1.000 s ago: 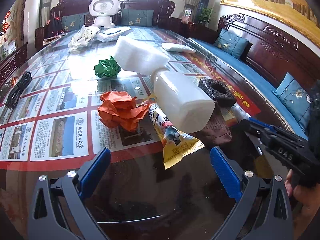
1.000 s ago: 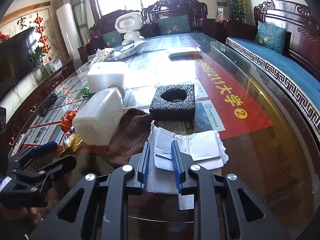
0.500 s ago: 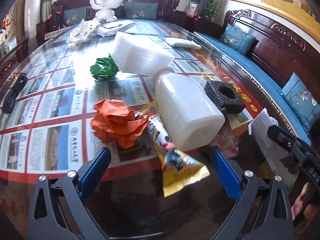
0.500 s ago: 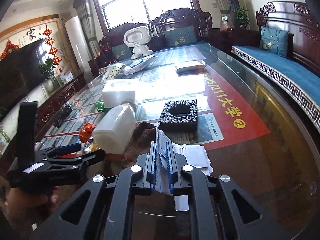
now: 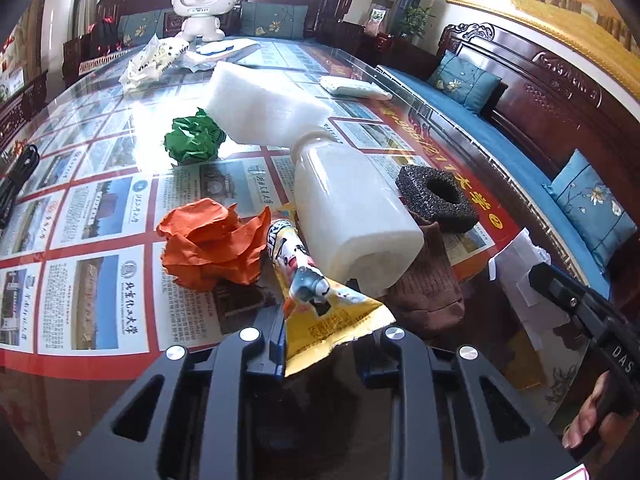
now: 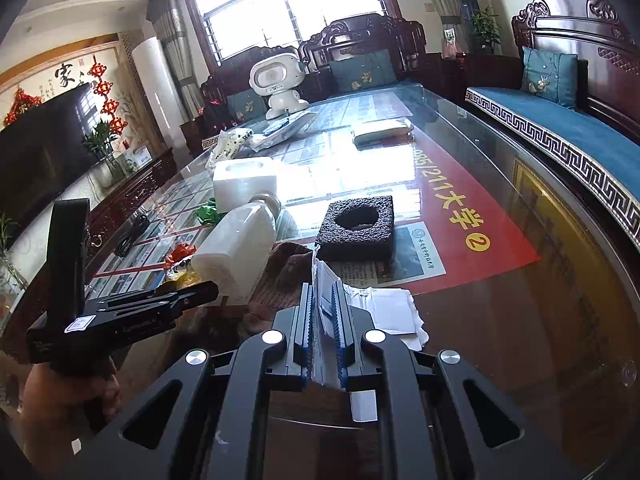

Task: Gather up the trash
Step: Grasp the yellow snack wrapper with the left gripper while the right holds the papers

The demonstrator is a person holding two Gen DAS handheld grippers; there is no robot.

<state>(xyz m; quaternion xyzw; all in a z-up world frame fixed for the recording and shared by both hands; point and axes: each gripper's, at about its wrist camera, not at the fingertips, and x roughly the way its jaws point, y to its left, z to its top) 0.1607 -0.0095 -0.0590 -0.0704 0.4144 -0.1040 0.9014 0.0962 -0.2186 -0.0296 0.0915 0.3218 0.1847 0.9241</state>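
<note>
Glass-topped table (image 6: 520, 264) amid carved sofas — left gripper (image 5: 324, 344) seemingly pinching yellow wrapper (image 5: 320, 312), right gripper (image 6: 325, 320) clamping white paper (image 6: 384, 308).

My view: brown sock (image 5: 428, 292) partly hidden under white bottle (image 5: 352, 216); snack wrapper (image 5: 320, 312) lower edge behind finger; poster print unreadable.

White toy robot (image 5: 200, 4) at far end of glass worktop (image 6: 560, 240); black cable (image 5: 16, 176) at left edge; television (image 6: 40, 160) beyond.
</note>
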